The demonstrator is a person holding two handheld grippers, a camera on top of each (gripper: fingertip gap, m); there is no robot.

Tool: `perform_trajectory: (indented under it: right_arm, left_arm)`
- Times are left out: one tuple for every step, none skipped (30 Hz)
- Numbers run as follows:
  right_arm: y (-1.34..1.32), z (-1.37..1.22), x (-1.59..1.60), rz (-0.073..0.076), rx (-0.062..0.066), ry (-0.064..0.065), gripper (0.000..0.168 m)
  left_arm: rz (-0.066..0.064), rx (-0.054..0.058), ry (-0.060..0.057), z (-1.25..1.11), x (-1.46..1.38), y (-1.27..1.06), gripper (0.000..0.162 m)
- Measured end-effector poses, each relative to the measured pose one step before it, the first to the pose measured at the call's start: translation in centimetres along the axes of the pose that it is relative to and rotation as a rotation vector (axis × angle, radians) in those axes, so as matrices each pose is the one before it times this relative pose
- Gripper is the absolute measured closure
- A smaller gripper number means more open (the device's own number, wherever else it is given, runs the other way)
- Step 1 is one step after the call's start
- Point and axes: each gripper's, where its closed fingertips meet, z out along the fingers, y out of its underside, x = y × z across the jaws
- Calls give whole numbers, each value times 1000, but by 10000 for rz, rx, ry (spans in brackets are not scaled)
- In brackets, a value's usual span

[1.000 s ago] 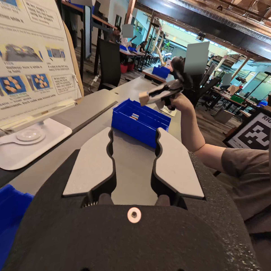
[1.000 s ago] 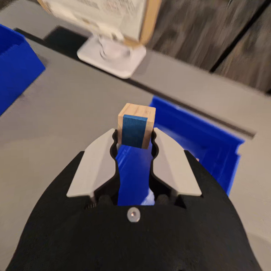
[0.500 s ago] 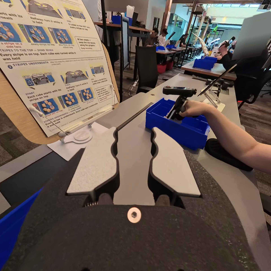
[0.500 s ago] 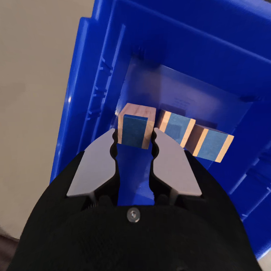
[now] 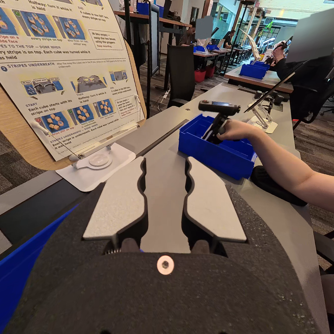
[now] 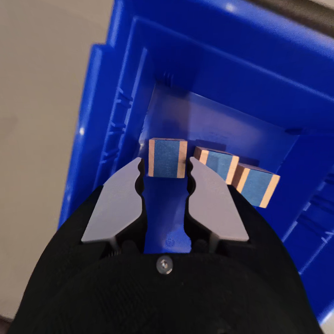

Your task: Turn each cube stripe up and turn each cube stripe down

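The cube (image 6: 166,159) I am dealing with sits on the floor of the blue bin (image 6: 235,75), stripe face up, just beyond the tips of my right gripper (image 6: 165,160). My right jaws are parted a little wider than the cube, with a sliver of blue showing on each side, so I grip nothing. At about three o'clock from it lie two more cubes, the second cube (image 6: 216,165) and the third cube (image 6: 255,187), both stripe up and touching each other; the second lies just beside my right finger (image 6: 209,197).

I judge this as the release step of the stripe-up pass: the cube looks set down, and three now lie in this bin.

Outward, in the left wrist view, my right hand (image 5: 233,130) dips the tool into the bin on the grey table (image 5: 162,130). My left gripper (image 5: 164,162) hangs empty over the table, jaws partly apart. An instruction board (image 5: 59,77) stands at ten o'clock, and a corner of another blue bin (image 5: 27,253) shows at eight o'clock.

Next I should lift straight up without nudging the neighbour, then fetch another cube.
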Motion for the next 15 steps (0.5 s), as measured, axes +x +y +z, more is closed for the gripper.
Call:
perform_trajectory:
  right_arm:
    - [-475, -895, -129, -19, 384, -159, 121]
    - [-600, -1184, -123, -34, 486, -154, 121]
    - [-738, -1457, 10, -63, 598, -42, 121]
    - [-881, -1646, 227, -37, 707, 105, 121]
    - [-1011, -1734, 368, -24, 781, 183, 120]
    - [-1024, -1691, 389, -4, 770, 202, 121]
    - [-936, -1552, 379, 10, 686, 178, 122]
    - [-781, -1332, 328, -26, 554, 146, 122]
    - [-478, -1103, 298, -32, 347, 148, 122]
    - [-203, -854, 259, -38, 143, 139, 122]
    - [-115, -643, 171, -67, 83, 114, 122]
    - [-189, -486, 73, -65, 123, 72, 122]
    - [-270, -336, -75, -31, 161, 12, 122]
    - [-251, -196, -219, -42, 147, -57, 123]
    - [-124, -47, -315, -73, 58, -95, 123]
  left_arm:
    - [51, -22, -81, -276, -109, -81, 121]
    - [56, -11, -134, -382, -215, -86, 121]
    - [33, -27, -183, -479, -354, -55, 121]
    - [23, -14, -198, -571, -441, -65, 120]
    - [31, 83, -210, -629, -517, -167, 119]
    - [-17, 143, -216, -708, -587, -230, 119]
    - [-60, 187, -173, -735, -576, -290, 118]
    - [-37, 256, -99, -768, -471, -382, 118]
    - [-50, 265, -88, -776, -421, -413, 118]
    - [-25, 188, -77, -774, -380, -301, 119]
    - [15, 9, -96, -731, -349, -13, 121]
    - [95, -260, -125, -652, -343, 423, 123]
    - [152, -579, -385, -554, -729, 892, 126]
    - [185, -809, -732, -454, -1229, 1336, 129]
    - [172, -913, -795, -237, -1341, 1663, 130]
